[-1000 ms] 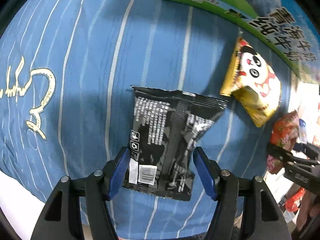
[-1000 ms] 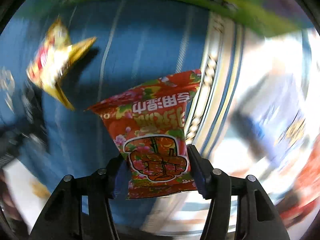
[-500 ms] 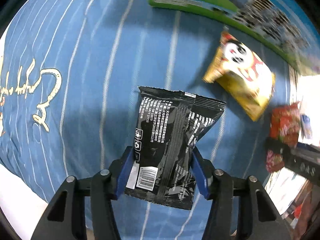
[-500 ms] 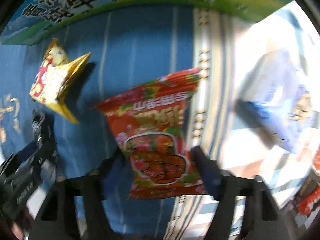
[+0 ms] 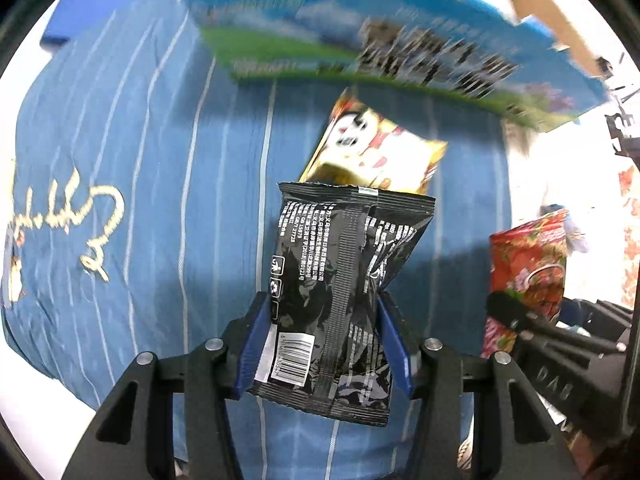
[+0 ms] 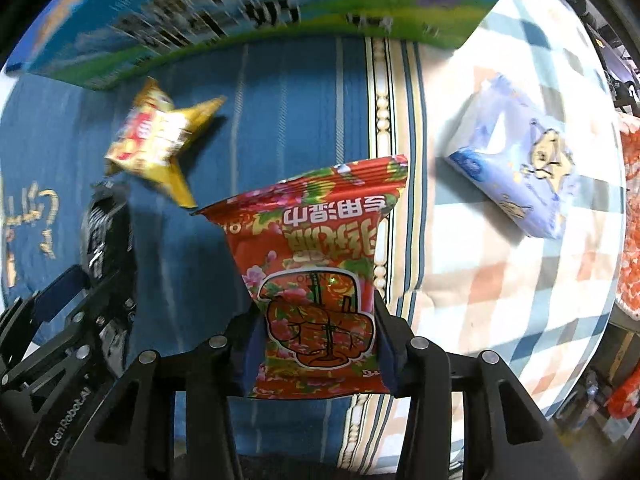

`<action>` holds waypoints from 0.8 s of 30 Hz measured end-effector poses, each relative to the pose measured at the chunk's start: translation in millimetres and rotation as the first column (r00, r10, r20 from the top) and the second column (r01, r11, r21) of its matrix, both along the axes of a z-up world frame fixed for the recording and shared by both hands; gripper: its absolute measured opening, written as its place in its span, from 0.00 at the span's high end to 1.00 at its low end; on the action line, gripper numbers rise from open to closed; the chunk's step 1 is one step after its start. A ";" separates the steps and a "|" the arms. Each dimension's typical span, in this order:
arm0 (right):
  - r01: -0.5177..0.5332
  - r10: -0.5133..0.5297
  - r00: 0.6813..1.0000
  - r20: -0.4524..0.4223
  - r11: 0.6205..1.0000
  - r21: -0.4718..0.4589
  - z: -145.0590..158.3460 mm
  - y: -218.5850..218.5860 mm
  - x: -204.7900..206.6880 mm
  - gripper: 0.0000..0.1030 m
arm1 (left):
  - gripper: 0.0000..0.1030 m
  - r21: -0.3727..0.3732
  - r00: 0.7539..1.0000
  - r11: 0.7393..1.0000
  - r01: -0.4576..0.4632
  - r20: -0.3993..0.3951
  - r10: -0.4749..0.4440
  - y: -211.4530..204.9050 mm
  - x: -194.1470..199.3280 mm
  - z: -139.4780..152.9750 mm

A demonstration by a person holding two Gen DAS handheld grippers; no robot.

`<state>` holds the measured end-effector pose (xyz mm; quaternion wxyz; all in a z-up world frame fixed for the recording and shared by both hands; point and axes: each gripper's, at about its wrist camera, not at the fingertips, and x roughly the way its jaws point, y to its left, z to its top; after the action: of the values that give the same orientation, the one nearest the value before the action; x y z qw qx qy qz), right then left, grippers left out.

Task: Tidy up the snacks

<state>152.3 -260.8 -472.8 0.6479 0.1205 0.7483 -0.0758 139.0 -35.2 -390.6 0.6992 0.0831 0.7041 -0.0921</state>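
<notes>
My left gripper (image 5: 326,340) is shut on a black snack packet (image 5: 340,292), held above the blue striped cloth (image 5: 140,200). Just beyond it lies a yellow panda packet (image 5: 376,152). My right gripper (image 6: 318,340) is shut on a red flowered packet (image 6: 316,264), which also shows at the right of the left wrist view as the red packet (image 5: 528,264). The yellow packet (image 6: 156,144) and the left gripper's black frame (image 6: 60,340) appear at the left of the right wrist view.
A large blue and green carton (image 5: 400,52) stands at the far edge of the cloth, also seen as the carton (image 6: 240,12). A pale blue packet (image 6: 516,176) lies on checked cloth (image 6: 500,300) to the right.
Both grippers have lifted and tilted up with their packets held; the carton and yellow packet now sit lower and nearer in view. The two grippers have drawn closer together.
</notes>
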 end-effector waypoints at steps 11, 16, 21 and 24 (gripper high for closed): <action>0.004 0.003 0.984 0.175 0.999 -0.039 115.6 1.3 -7.1 0.53 | 0.52 -0.094 0.988 0.994 0.047 0.151 -0.033 -9.6 -0.1 100.5; 0.022 -0.014 0.975 0.221 0.999 -0.036 141.8 4.2 1.8 0.53 | 0.52 -0.131 0.981 0.990 0.054 0.190 -0.029 -13.5 6.7 136.1; 0.042 -0.035 0.964 0.262 0.999 -0.020 150.8 3.1 5.4 0.53 | 0.52 -0.159 0.974 0.986 0.056 0.226 -0.019 -30.3 20.1 147.6; 0.045 -0.042 0.957 0.287 0.999 -0.003 165.6 -2.4 12.2 0.53 | 0.52 -0.176 0.970 0.983 0.056 0.242 -0.012 -32.5 29.9 158.8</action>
<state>164.5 -263.2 -307.1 0.7482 0.1435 0.6434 -0.0752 168.9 -67.7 -231.8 0.7820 0.0417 0.6017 -0.1571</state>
